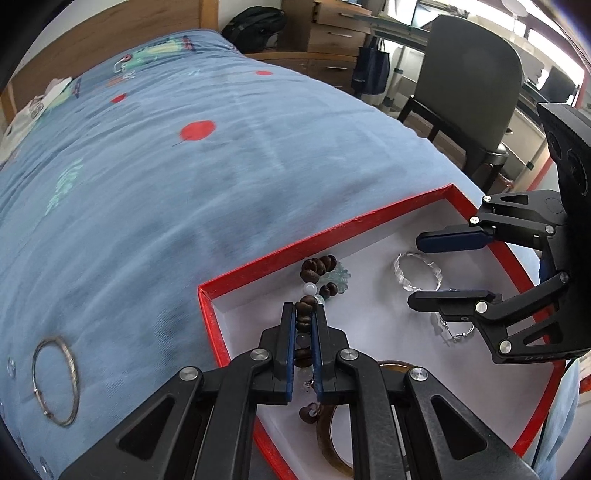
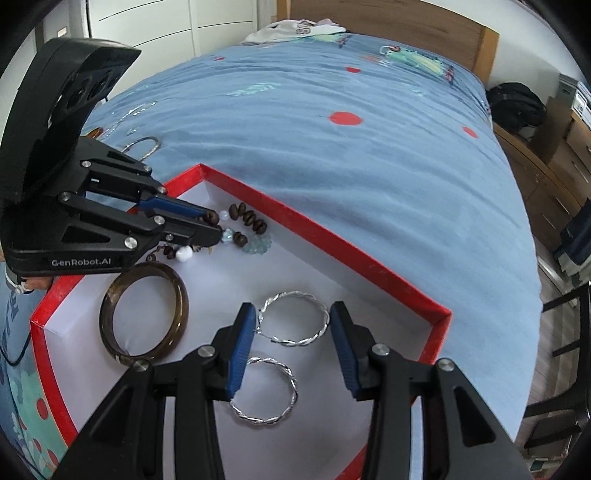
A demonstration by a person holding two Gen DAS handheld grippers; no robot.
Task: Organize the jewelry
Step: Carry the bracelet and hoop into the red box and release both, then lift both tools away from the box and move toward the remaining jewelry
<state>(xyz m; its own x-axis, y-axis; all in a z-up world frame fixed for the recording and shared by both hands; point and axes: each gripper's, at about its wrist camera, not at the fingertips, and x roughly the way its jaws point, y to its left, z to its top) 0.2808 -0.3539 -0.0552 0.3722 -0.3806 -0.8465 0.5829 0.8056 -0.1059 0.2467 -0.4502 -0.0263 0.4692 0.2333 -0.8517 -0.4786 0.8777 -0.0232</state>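
Note:
A red box [image 1: 332, 230] [image 2: 332, 236] with a white floor lies on the bed. My left gripper [image 1: 304, 306] [image 2: 214, 225] is shut on a brown and white bead bracelet [image 1: 317, 266] [image 2: 251, 219], whose free end trails into the box's far corner. My right gripper [image 2: 293, 308] [image 1: 417, 269] stands open over the box, its pads either side of a twisted silver hoop [image 2: 317, 332] [image 1: 400, 266] without touching it. A second silver hoop [image 2: 293, 384] [image 1: 458, 334] lies nearer. A brown bangle [image 2: 177, 291] [image 1: 328, 443] rests in the box under the left gripper.
A thin silver bangle [image 1: 74, 369] [image 2: 157, 144] lies loose on the blue bedspread [image 1: 221, 184] left of the box. More small pieces sit on the cover beyond it. A dark chair [image 1: 469, 81], a backpack [image 1: 255, 22] and wooden drawers stand past the bed's edge.

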